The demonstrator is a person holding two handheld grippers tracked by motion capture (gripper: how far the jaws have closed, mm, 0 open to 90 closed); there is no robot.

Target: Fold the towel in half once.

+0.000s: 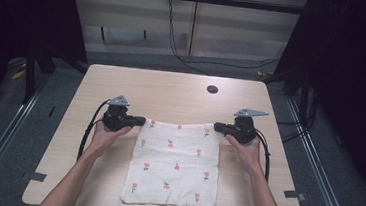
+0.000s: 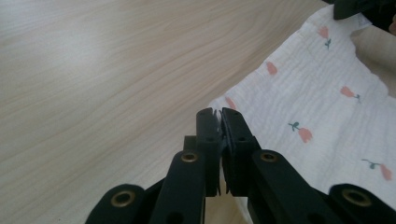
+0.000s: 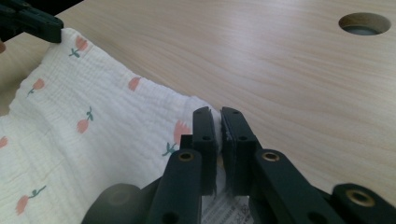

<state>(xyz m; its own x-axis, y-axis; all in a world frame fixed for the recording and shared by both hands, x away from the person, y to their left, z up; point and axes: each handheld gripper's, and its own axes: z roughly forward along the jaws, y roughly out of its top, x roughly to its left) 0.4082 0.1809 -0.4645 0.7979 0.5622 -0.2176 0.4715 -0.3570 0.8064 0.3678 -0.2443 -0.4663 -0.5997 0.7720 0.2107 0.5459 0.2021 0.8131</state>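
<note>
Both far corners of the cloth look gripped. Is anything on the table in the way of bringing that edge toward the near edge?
Nothing visible. The left hand-held gripper and right hand-held gripper each pinch a far corner of the cloth. Only the cloth's own surface lies between there and its near edge. The table hole lies farther away.

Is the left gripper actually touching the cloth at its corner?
Touching. The left gripper view shows the left gripper with its jaws pinched shut on the corner of the cloth.
</note>
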